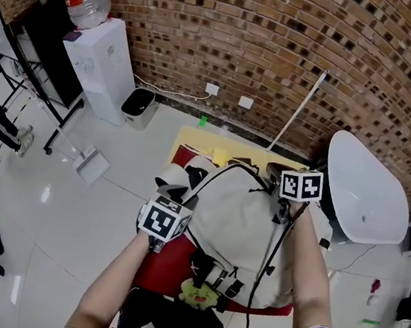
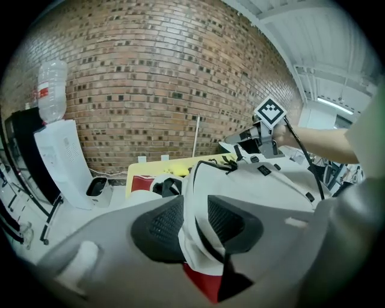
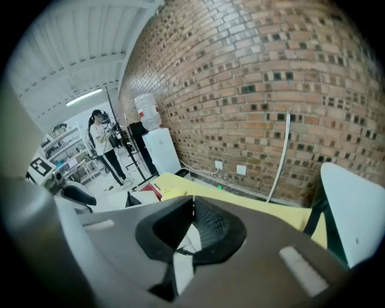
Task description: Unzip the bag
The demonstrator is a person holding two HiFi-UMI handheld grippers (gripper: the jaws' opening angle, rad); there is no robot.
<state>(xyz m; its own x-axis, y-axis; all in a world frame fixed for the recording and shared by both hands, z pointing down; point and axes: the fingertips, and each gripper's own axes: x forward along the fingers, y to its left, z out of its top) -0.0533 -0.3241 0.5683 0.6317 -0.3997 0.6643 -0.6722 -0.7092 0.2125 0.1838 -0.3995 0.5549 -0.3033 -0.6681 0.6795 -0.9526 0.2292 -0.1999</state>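
Note:
A cream-white backpack [image 1: 242, 224] with black trim lies on a red cloth [image 1: 165, 267] over a yellow table [image 1: 194, 139]. My left gripper [image 1: 180, 194] is at the bag's left edge. In the left gripper view a fold of the bag's white fabric [image 2: 194, 240] stands between the spread jaws of the left gripper [image 2: 195, 222]. My right gripper [image 1: 279, 178] is at the bag's far top end. In the right gripper view its jaws [image 3: 192, 207] are nearly together, with a white strip of the bag [image 3: 183, 261] and a thin dark cord caught between them.
A water dispenser [image 1: 102, 67] and a small bin [image 1: 138, 106] stand by the brick wall at the left. A white chair [image 1: 367, 188] is close on the right. A green plush charm [image 1: 199, 294] hangs at the bag's near end. A person [image 3: 99, 135] stands far off.

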